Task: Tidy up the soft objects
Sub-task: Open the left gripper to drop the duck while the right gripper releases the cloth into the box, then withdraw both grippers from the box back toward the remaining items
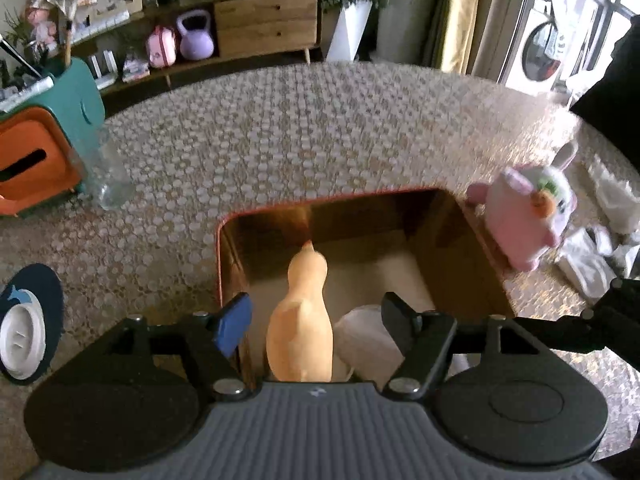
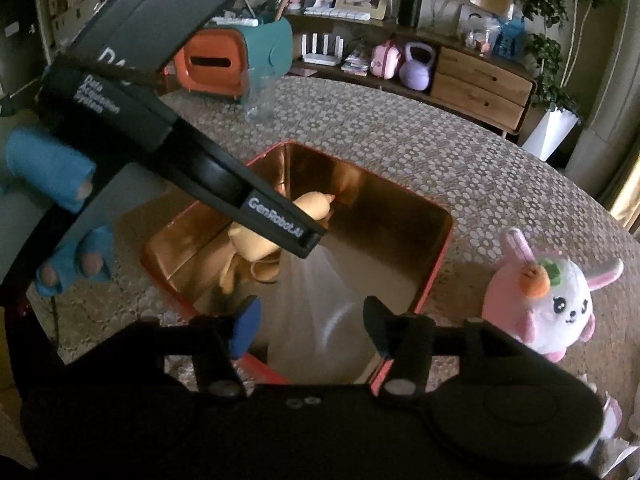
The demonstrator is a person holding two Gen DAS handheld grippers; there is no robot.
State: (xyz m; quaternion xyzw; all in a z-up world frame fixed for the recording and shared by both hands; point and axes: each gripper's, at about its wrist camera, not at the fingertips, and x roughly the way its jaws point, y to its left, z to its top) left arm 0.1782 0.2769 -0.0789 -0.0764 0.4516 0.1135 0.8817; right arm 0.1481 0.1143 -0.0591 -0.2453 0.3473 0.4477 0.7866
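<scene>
Both grippers, left gripper [image 1: 316, 316] and right gripper [image 2: 310, 326], stand wide and empty above the box [image 2: 436, 256]. Duck [image 1: 302, 320] and white cloth [image 2: 320, 312] lie inside. Plush rabbit [image 2: 552, 304] sits beside the box on the worktop [image 1: 320, 128]; advise grasping its body squarely.

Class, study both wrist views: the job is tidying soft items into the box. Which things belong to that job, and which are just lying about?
Belong to the job:
- red-rimmed box
- rubber chicken, in the box
- white cloth, in the box
- pink bunny plush, beside the box

Just lying about:
- clear glass
- orange-and-teal tissue holder
- purple kettlebell
</scene>
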